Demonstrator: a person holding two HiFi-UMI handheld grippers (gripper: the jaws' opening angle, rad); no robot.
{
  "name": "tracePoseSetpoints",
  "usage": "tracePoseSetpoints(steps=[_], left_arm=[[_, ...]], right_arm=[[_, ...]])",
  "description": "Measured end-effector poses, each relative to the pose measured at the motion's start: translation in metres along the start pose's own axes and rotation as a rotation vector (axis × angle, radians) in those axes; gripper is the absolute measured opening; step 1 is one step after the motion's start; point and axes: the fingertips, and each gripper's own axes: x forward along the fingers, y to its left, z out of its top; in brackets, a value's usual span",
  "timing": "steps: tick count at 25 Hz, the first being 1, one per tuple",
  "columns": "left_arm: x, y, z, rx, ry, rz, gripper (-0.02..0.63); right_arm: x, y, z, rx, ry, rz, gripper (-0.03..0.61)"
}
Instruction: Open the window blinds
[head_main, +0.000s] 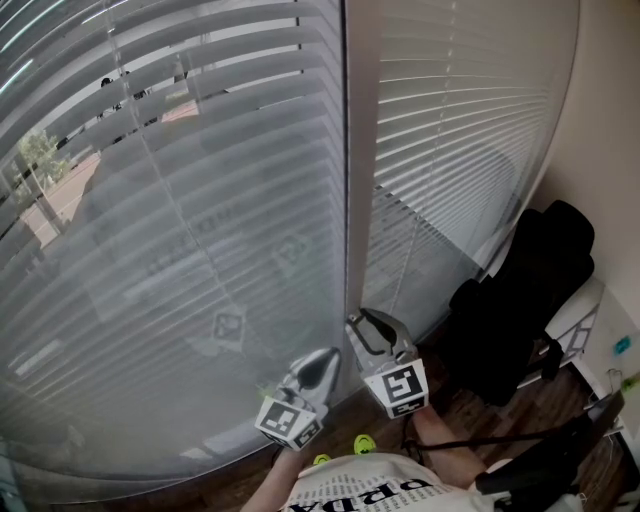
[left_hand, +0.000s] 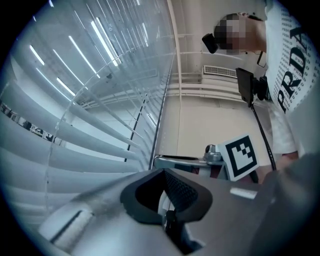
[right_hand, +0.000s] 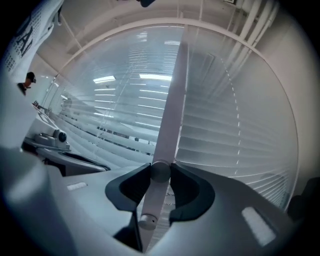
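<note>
White slatted window blinds (head_main: 200, 210) fill most of the head view, hanging in two panels split by a pale upright frame post (head_main: 358, 150). The slats are tilted enough that a street and trees show through at the upper left. At the lower centre, the left gripper (head_main: 322, 360) and the right gripper (head_main: 362, 328) sit side by side close to the foot of the post, each with its marker cube turned towards the camera. A person's white printed shirt (head_main: 370, 488) edges the bottom of the frame, and a bulky black chair (head_main: 525, 290) stands at the right over a dark wooden floor (head_main: 470, 410). In the left gripper view, the slats sweep across the left half, and the dark pads of that gripper meet at their tips in the lower centre. A pale sliver shows in the slot behind the tips, but I cannot tell what it is. In the right gripper view, a pale grey cylindrical tilt wand (right_hand: 167, 125) runs from the top centre down between the two black pads. They clamp it from both sides just above its rounded lower end, with the slats spread behind.
</note>
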Motion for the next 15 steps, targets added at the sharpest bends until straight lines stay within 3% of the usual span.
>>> tracePoseSetpoints(steps=[11,15], left_arm=[[-0.0014,0.0005,0.0006,0.002,0.002,0.001,-0.006],[-0.0008,-0.0002,-0.0001,0.003,0.002,-0.003,-0.008]], right_arm=[[0.0,-0.0049,-0.0025,0.247,-0.031,0.0,0.132],[0.0004,-0.005,-0.0022,0.25,-0.032,-0.003,0.132]])
